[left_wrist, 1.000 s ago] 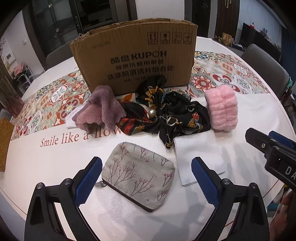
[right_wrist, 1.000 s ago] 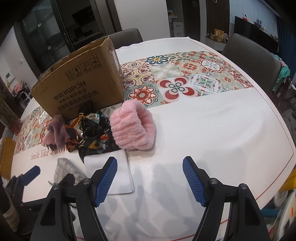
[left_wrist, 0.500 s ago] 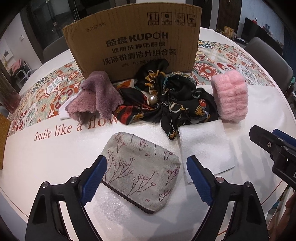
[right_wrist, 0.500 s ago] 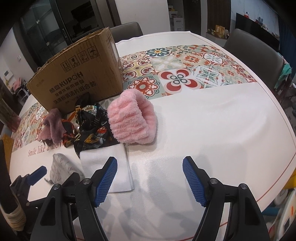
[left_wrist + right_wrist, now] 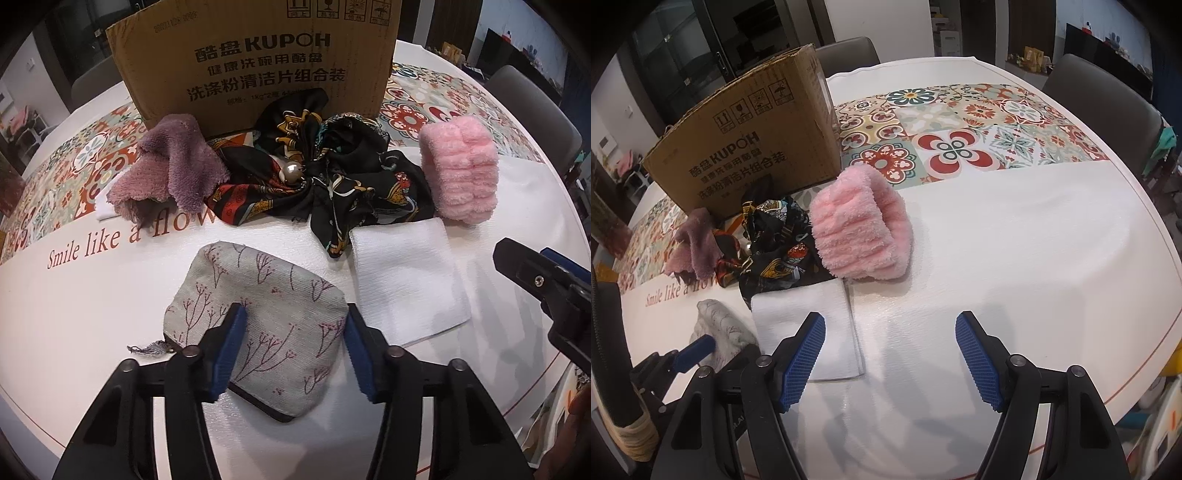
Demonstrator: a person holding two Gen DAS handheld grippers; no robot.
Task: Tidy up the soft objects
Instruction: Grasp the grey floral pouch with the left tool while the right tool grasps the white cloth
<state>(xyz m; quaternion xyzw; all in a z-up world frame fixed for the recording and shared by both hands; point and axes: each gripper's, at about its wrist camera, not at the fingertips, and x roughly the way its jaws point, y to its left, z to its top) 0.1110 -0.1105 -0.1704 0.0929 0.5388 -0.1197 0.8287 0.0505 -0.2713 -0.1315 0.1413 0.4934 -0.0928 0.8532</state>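
Observation:
A grey pouch (image 5: 266, 295) printed with red twigs lies on the white table (image 5: 1034, 258) near the front edge. My left gripper (image 5: 291, 343) is closing on it: one pad digs into its fabric, the other meets its right edge. Behind it lie a mauve fleece cloth (image 5: 173, 162), a black patterned scarf (image 5: 332, 173) with a pearl, a pink fluffy band (image 5: 860, 229) and a folded white cloth (image 5: 809, 317). My right gripper (image 5: 890, 350) hangs open over bare table to the right of the white cloth, holding nothing.
A cardboard box (image 5: 258, 62) stands upright behind the soft things, on a patterned table runner (image 5: 960, 129). Grey chairs (image 5: 1108, 103) stand at the table's far side. The round table's rim curves close on the right.
My left gripper has sunk toward the grey pouch and its jaws have narrowed from wide around it to touching it. My right gripper has stayed where it was.

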